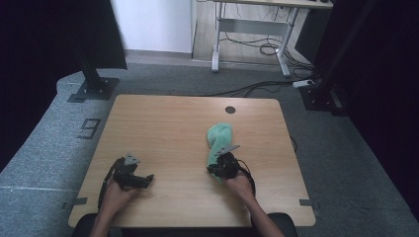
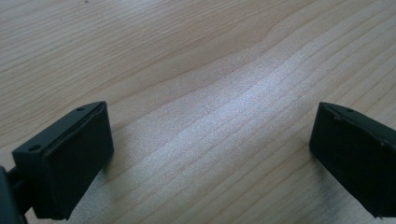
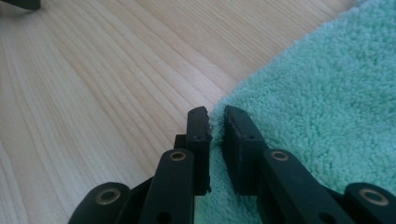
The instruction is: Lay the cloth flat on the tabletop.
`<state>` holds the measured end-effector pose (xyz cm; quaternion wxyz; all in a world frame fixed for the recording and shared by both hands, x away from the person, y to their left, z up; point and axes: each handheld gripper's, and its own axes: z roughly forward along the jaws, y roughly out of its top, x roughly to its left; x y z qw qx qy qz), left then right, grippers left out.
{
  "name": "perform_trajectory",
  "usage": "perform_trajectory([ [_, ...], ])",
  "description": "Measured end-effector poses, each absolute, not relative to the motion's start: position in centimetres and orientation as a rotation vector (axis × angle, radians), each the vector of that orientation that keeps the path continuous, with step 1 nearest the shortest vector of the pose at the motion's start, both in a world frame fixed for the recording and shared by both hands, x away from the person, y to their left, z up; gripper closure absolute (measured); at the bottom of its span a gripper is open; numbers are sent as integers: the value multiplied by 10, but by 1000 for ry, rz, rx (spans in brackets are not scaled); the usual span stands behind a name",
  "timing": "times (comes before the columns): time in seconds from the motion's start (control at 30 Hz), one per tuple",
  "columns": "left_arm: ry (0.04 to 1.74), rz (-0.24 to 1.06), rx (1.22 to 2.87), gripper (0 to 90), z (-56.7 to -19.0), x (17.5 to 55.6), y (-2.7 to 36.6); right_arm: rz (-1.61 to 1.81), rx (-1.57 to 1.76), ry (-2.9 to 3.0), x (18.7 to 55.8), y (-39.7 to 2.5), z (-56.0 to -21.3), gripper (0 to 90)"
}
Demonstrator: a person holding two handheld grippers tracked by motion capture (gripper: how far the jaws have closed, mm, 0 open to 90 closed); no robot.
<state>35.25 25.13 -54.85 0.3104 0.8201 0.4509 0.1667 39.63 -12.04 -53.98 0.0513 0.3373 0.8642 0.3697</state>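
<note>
A green terry towel [image 1: 220,136] lies bunched in a narrow strip on the right half of the wooden table [image 1: 163,123]. At the towel's near end, my right gripper [image 1: 218,169] is shut on the towel's edge. In the right gripper view the jaws [image 3: 215,117] stand nearly together with a thin fold of the towel [image 3: 322,98] pinched between them. My left gripper [image 1: 146,179] rests low at the front left of the table. Its jaws [image 2: 210,154] are wide open over bare wood with nothing between them.
A round dark cable hole [image 1: 230,109] sits near the table's far edge. On the grey carpet beyond are a black stand base [image 1: 93,89], a white desk frame [image 1: 252,34] and loose cables [image 1: 257,88]. The front table edge [image 1: 192,223] is close to both hands.
</note>
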Motion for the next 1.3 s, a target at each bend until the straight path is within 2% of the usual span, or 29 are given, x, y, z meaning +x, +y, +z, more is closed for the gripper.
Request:
perform_trajectory([
  [0.2,1191,440,2166,0,-548,353,251,1053,997,2644,395,-120,-532,623],
  [0.5,1190,440,2167,0,-548,353,251,1049,1060,2494,408,-157,-507,501],
  [0.63,1190,440,2167,0,-548,353,251,1025,1086,2452,416,-171,-501,509],
  [0.77,1190,440,2167,0,-548,353,251,993,1152,2434,430,-185,-503,571],
  [1.1,1191,440,2166,0,-548,353,251,956,1188,2489,443,-169,-532,540],
  [1.2,1191,440,2166,0,-548,353,251,987,1206,2488,443,-167,-536,609],
  [1.27,1191,440,2166,0,-548,353,251,1009,1201,2505,442,-167,-536,741],
  [1.3,1191,440,2166,0,-548,353,251,1009,1201,2505,442,-167,-536,741],
])
